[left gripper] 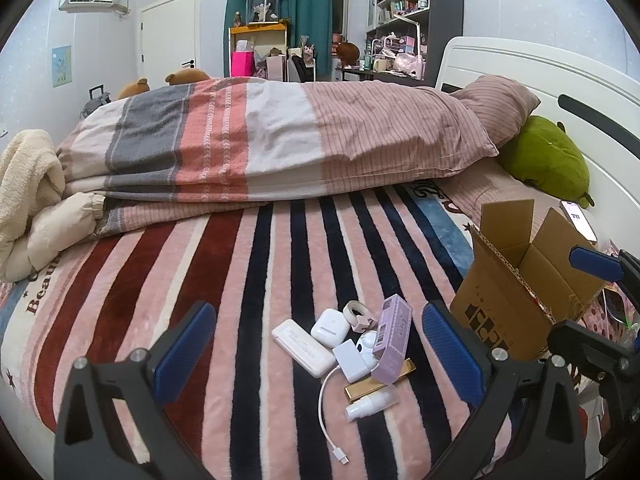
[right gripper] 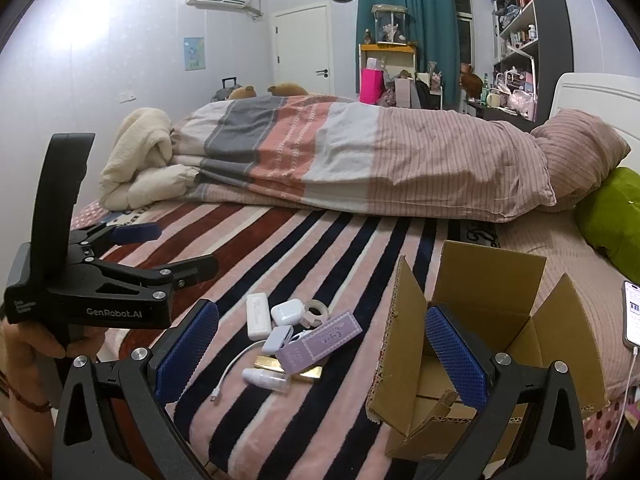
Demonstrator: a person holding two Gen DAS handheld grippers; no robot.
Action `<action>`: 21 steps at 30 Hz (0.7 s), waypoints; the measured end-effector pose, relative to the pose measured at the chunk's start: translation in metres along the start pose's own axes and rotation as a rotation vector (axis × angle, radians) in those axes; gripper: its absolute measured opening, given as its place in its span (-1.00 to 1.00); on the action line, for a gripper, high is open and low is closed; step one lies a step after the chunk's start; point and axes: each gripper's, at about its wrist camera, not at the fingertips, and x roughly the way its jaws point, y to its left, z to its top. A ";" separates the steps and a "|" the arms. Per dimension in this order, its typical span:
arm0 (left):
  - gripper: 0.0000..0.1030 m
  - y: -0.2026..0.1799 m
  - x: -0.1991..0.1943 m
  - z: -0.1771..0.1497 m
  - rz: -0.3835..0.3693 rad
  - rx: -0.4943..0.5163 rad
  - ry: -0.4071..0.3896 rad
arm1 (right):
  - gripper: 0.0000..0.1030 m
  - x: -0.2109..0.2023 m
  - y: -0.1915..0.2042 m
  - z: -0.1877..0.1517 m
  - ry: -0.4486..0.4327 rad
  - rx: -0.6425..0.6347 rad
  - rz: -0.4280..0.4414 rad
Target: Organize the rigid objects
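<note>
Left claw [left gripper: 320, 344] hangs over the bed w/ fingers spread wide, nothing between them; pads [left gripper: 186, 350] are blue, knobbly-textured rubber on matte black angular arms w/ silver bolts. Right claw [right gripper: 322, 350] is likewise wide apart & empty, its right pad in front of the cardboard box [right gripper: 480, 308].

The small rigid items sit in a loose pile on the striped blanket [left gripper: 256, 280], a plush fleece w/ pink, dark red, navy & white bands. In the pile: a flat white rounded-rectangle power bank [left gripper: 303, 347]; a glossy white earbud case [left gripper: 330, 327], pebble-shaped; a small roll of tape [left gripper: 357, 313] on a pale holder; a lilac oblong carton [left gripper: 392, 342] w/ barcode & scalloped print, lying tilted across the others; a white square adapter [left gripper: 352, 361] w/ a thin white cable [left gripper: 326, 412] curling toward the camera; a shiny gold bar-shaped case [left gripper: 366, 388] partly under the carton; a small clear-bodied spray bottle [left gripper: 372, 403] w/ white cap, lying on its side.

Box is plain brown corrugated, flaps up, open-topped, just right of the pile; inside looks bare cardboard from the right wrist view. A phone [right gripper: 632, 314] w/ lit screen lies beyond it on the bed.

Behind: a folded quilt [left gripper: 248, 140] in grey, coral & white blocks, and a green plush cushion [left gripper: 548, 160].
</note>
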 end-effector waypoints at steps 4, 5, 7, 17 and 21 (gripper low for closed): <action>0.99 0.001 -0.001 0.000 0.005 0.001 0.001 | 1.00 -0.001 0.002 0.001 0.002 -0.002 0.008; 0.99 0.002 -0.001 0.000 0.006 0.001 0.000 | 1.00 -0.001 0.002 0.001 0.003 -0.002 0.011; 0.99 0.002 -0.001 0.000 0.006 0.001 0.000 | 1.00 0.000 0.002 0.000 0.003 -0.001 0.020; 0.99 0.003 -0.002 0.001 0.008 0.002 0.000 | 1.00 0.001 0.003 0.000 0.004 0.003 0.034; 0.99 0.003 -0.003 0.001 0.007 0.002 -0.001 | 1.00 0.002 0.003 -0.001 0.005 0.008 0.035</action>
